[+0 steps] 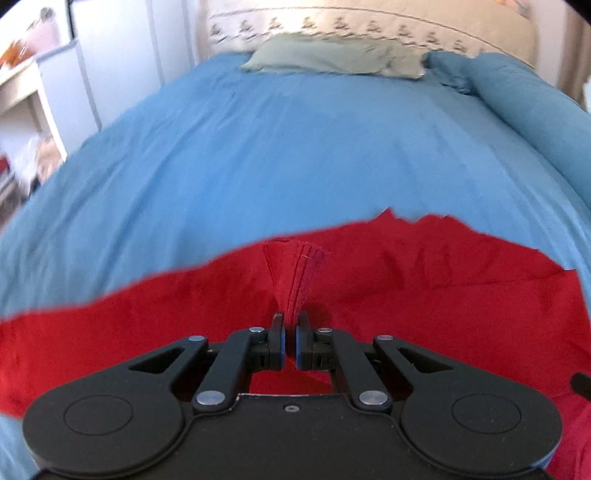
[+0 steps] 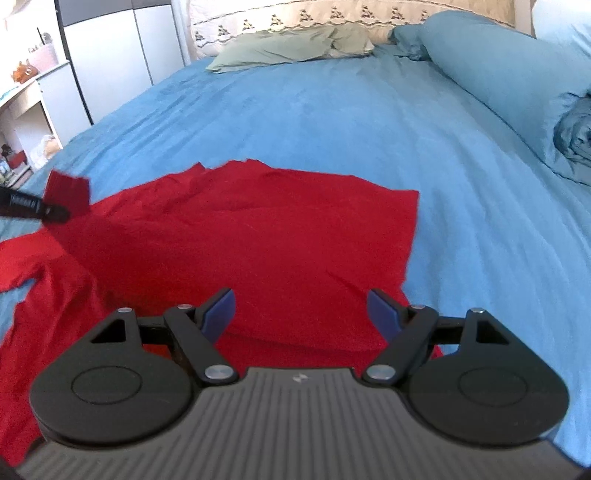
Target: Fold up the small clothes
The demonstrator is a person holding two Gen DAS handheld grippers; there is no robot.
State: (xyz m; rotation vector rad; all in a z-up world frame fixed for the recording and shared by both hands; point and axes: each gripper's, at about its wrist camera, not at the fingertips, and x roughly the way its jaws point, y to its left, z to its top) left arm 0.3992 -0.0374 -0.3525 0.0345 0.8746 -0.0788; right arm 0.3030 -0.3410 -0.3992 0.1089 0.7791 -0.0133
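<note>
left gripper (image 1: pixel 290 320): fingers clenched on a bunched fold of the red garment (image 1: pixel 369 280), which fans out above the fingertips. in the right wrist view the same gripper (image 2: pixel 55 213) enters from the left edge with a small flap of red cloth standing up from its tip.

right gripper (image 2: pixel 301 308): fingers spread wide apart, grasping nothing, positioned above the near part of the garment (image 2: pixel 258 240). whether the fingertips touch the cloth cannot be told.

the garment lies spread on the blue bedspread (image 2: pixel 332 122), at the near end of the bed. its right edge is fairly straight with a squared far corner; the left portion is rumpled and lifted toward the left gripper.

at the far end of the bed: a green pillow (image 2: pixel 280 46) against the patterned headboard (image 2: pixel 295 14). a long blue pillow (image 2: pixel 517 66) runs along the right side. white cabinets (image 2: pixel 110 55) stand left of the bed.
</note>
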